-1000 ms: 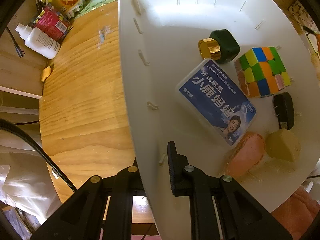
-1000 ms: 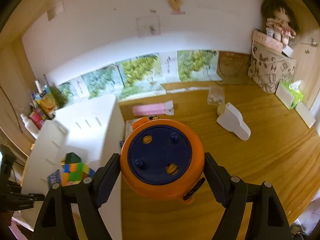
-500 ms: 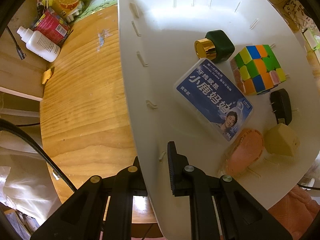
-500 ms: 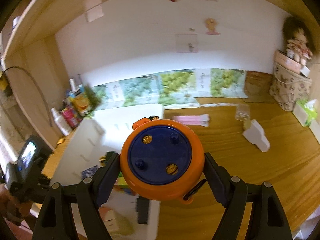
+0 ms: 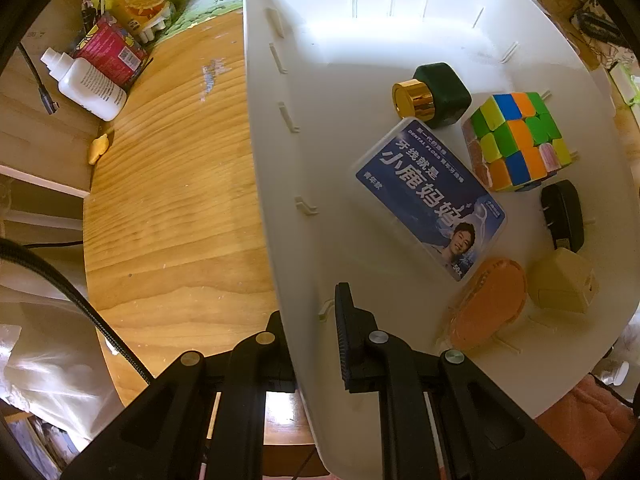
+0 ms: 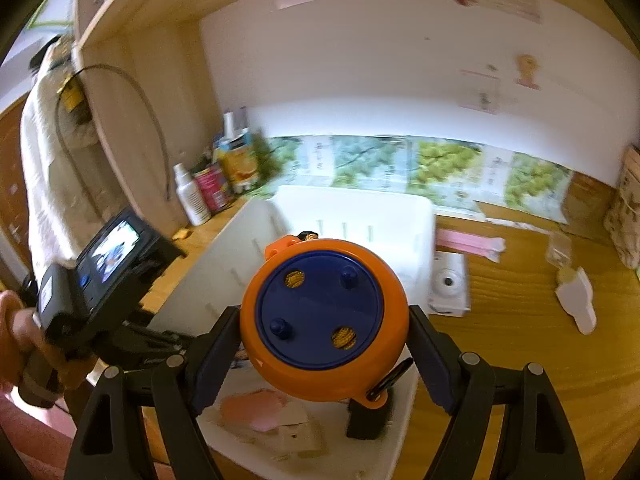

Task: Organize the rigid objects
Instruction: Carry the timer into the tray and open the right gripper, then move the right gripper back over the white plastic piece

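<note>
Holding orange round toy w/ blue face (image 6: pixel 324 320) between both pads of right hand-held gripper (image 6: pixel 324 344), jaws wide, above near end of white bin (image 5: pixel 280 168). Pinching bin's side wall w/ left hand-held gripper (image 5: pixel 310 336), nearly closed. Inside bin: colour cube (image 5: pixel 518 140), blue floss box (image 5: pixel 430 196), green bottle w/ gold cap (image 5: pixel 434 94). Resting on wooden tabletop (image 5: pixel 168 208).

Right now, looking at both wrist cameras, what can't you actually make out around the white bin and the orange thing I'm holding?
- Right wrist view: the round orange and blue object in the right gripper hides the middle of the white bin.
- Same view: motion blur smears the pink item and black item in the bin.
- Left wrist view: the bin's near corner is cut off by the left gripper, clamped on its wall.
- Small print on the blue floss box is too small to read.
</note>
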